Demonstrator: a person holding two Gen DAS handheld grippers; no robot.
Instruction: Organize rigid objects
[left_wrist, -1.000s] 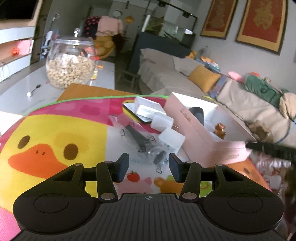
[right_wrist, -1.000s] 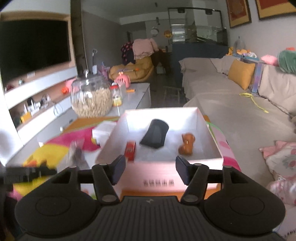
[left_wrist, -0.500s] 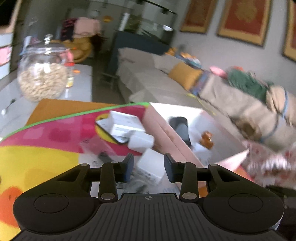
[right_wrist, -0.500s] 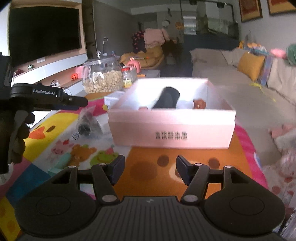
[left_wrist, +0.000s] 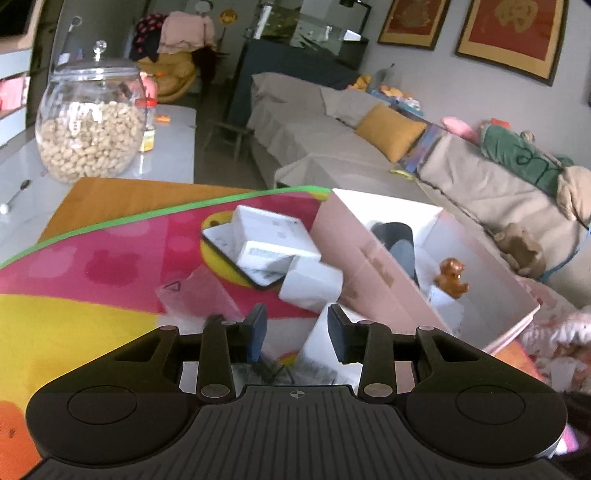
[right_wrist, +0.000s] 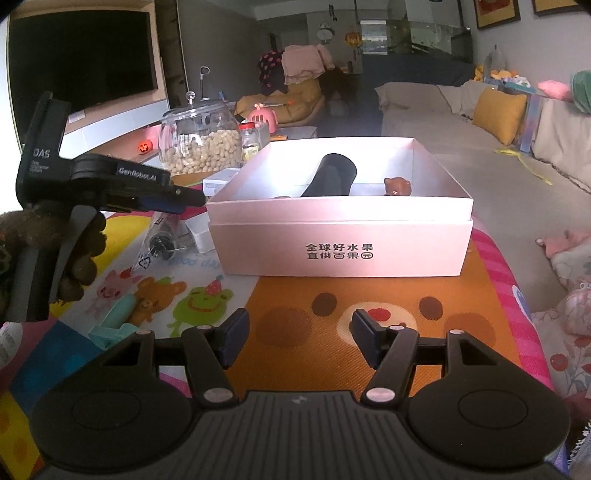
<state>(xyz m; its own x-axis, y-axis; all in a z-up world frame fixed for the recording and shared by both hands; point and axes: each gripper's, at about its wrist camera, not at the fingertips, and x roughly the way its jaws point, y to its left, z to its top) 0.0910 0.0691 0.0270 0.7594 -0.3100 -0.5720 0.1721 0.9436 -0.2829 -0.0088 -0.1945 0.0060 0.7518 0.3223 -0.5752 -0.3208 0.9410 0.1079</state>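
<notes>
Pink cardboard box (right_wrist: 340, 236) on the cartoon play mat (right_wrist: 369, 314), holding a black cylinder (right_wrist: 332, 179) and a small brown bear figurine (right_wrist: 397, 185).
White boxes (left_wrist: 310, 284) and a clear plastic bag of dark parts (right_wrist: 159, 243) lie just beside the box's left wall. Left gripper (left_wrist: 295, 326) hovers over them, jaws spread, nothing between. Right gripper (right_wrist: 299, 339) hangs before the box, jaws wide apart, empty. Glass jar of nuts (left_wrist: 88, 125) stands behind on the table.

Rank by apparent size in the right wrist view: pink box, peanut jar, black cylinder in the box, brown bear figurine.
1. pink box, by far the largest.
2. peanut jar; it stands farther back, so its true size is understated.
3. black cylinder, partly hidden by the box wall.
4. brown bear figurine, only its head shows.
</notes>
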